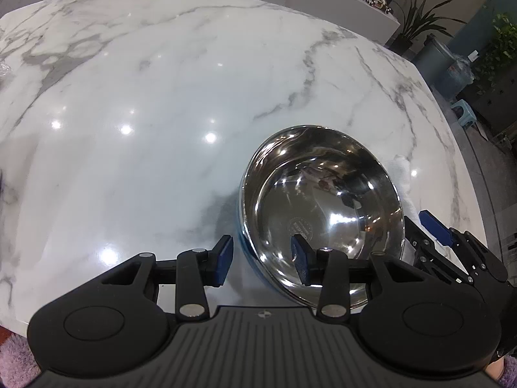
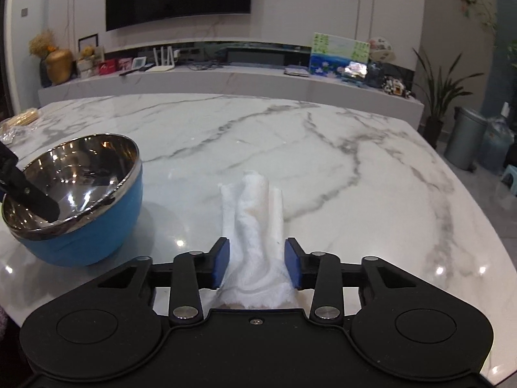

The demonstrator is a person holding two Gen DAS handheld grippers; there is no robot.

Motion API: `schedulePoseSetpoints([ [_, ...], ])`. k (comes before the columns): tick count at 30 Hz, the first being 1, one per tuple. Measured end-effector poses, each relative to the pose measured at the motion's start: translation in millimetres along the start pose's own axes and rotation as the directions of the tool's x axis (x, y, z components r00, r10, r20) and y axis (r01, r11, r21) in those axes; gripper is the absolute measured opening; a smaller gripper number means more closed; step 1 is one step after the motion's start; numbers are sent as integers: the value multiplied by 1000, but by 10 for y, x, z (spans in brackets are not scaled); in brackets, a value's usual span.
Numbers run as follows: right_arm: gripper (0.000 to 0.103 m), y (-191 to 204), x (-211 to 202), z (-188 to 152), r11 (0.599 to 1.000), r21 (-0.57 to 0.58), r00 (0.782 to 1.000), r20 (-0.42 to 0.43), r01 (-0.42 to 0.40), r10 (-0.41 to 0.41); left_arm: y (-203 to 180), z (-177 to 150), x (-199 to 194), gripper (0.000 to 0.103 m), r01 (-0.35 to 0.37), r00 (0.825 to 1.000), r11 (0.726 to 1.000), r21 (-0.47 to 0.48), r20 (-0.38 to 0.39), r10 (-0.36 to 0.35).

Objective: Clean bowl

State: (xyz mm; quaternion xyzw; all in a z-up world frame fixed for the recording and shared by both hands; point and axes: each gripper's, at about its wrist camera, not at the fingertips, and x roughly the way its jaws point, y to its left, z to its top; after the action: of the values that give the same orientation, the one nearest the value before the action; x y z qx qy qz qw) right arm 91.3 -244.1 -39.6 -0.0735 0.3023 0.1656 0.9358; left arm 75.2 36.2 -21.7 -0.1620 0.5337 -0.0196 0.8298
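A bowl (image 1: pixel 323 207) with a shiny steel inside and a blue outside sits on the marble table (image 1: pixel 145 97). My left gripper (image 1: pixel 263 260) is open and straddles the bowl's near rim, one finger inside and one outside. In the right wrist view the bowl (image 2: pixel 84 226) stands at the left, tilted, with a left finger (image 2: pixel 29 190) inside it. A white cloth (image 2: pixel 255 226) lies crumpled on the table. My right gripper (image 2: pixel 257 262) is open with its fingers on either side of the cloth's near end. The right gripper (image 1: pixel 436 226) also shows in the left wrist view.
The table's right edge (image 2: pixel 468 226) drops to the floor, where a grey bin (image 2: pixel 465 139) and a small stool (image 2: pixel 510 174) stand. A bag of sticks (image 2: pixel 19 123) lies at the table's far left. A long shelf (image 2: pixel 226 80) with ornaments runs behind the table.
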Motion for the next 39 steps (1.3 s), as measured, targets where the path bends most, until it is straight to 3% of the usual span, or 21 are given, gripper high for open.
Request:
schedulePoseSetpoints([
  [7, 24, 22, 52, -70, 1000, -4, 1000, 1, 5, -5, -13, -25, 18, 38, -9, 1000, 1000, 7, -11, 9],
  [10, 16, 15, 50, -68, 1000, 12, 1000, 4, 9, -9, -15, -32, 20, 38, -15, 1000, 1000, 10, -13, 15],
  [14, 12, -86, 37, -27, 996, 83, 999, -5, -44, 44, -17, -45, 7, 37, -29, 1000, 999, 20, -1, 29],
  [16, 12, -209, -3, 37, 976, 177, 992, 15, -125, 125, -15, -46, 4, 28, -26, 1000, 999, 25, 0, 26],
  [21, 12, -540, -43, 166, 820, 439, 927, 96, -366, 362, -14, -37, -11, 23, -15, 1000, 1000, 16, 2, 15],
  [23, 12, -655, -5, 174, 718, 530, 880, 128, -451, 458, -15, -36, -13, 23, -17, 1000, 1000, 15, 4, 17],
  [27, 12, -749, 133, 82, 553, 651, 800, 142, -520, 583, -24, -32, -5, 23, -13, 1000, 1000, 12, 1, 13],
  [33, 12, -699, 337, -140, 445, 747, 754, 114, -495, 647, -59, -28, 4, 23, -12, 1000, 1000, 25, -9, 12],
  [39, 12, -619, 428, -196, 453, 764, 755, 67, -459, 652, -108, -23, 13, 23, -24, 1000, 999, 36, -16, 24],
])
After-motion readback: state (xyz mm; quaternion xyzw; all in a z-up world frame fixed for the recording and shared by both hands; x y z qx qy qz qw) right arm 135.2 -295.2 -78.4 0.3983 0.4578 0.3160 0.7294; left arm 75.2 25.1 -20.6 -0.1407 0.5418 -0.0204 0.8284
